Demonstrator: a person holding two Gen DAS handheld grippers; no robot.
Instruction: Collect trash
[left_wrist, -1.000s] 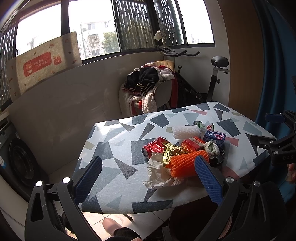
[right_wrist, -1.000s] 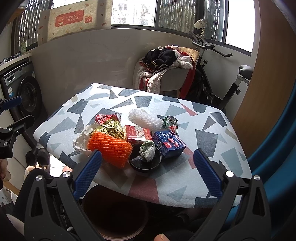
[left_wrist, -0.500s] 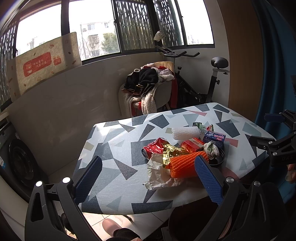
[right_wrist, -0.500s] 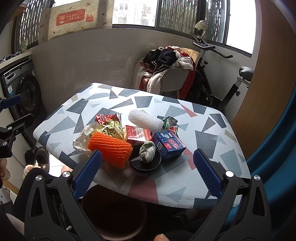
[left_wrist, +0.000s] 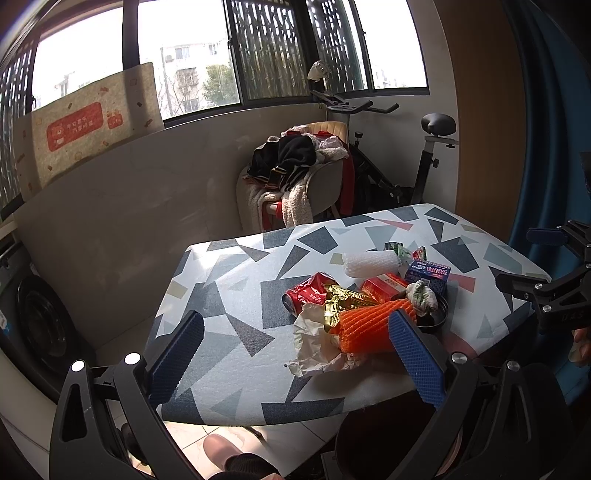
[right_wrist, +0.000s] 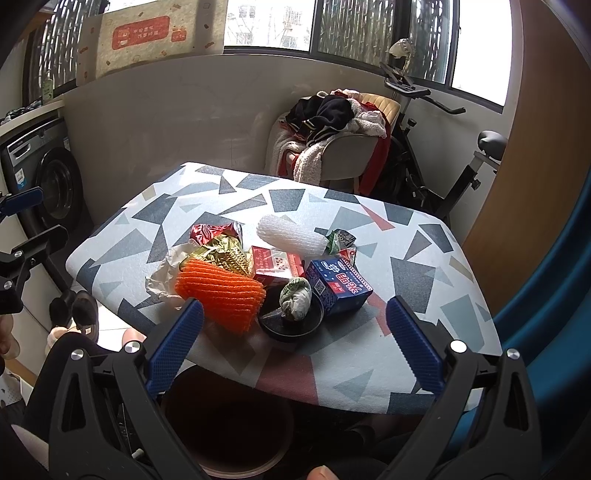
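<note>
Worktop (right_wrist: 424, 280): rounded-corner top under a white cloth with grey, blue and pink geometric shapes. Room: windows along the back wall, a chair piled with clothes (right_wrist: 332, 122) beyond the worktop at 12 o'clock, an exercise bike (right_wrist: 454, 173) at 1 o'clock, a washing machine (right_wrist: 48, 177) at 9 o'clock in the right wrist view.

Trash is clustered on the near half of the worktop, pieces touching or overlapping:
- orange foam net (right_wrist: 221, 291), long axis running 10 to 4 o'clock in the right wrist view, open end towards the camera
- white foam net (right_wrist: 291, 236) behind it, long axis also roughly 10 to 4
- crushed red can (left_wrist: 306, 291) on its side, mouth facing 7 o'clock in the left wrist view
- gold foil wrapper (right_wrist: 221, 254) and crumpled white paper (left_wrist: 317, 347) under the orange net
- red carton (right_wrist: 275, 264), blue box (right_wrist: 340, 286) just beside it
- black round lid (right_wrist: 291, 321) with a green-white wad (right_wrist: 295, 299) on it

Brown bin (right_wrist: 229, 417) sits below the near worktop edge, at 6 o'clock.

Left gripper (left_wrist: 295, 354): jaws wide apart, holding nothing, short of the worktop edge. Right gripper (right_wrist: 291, 347): jaws wide apart, empty, with the pile framed between them.
</note>
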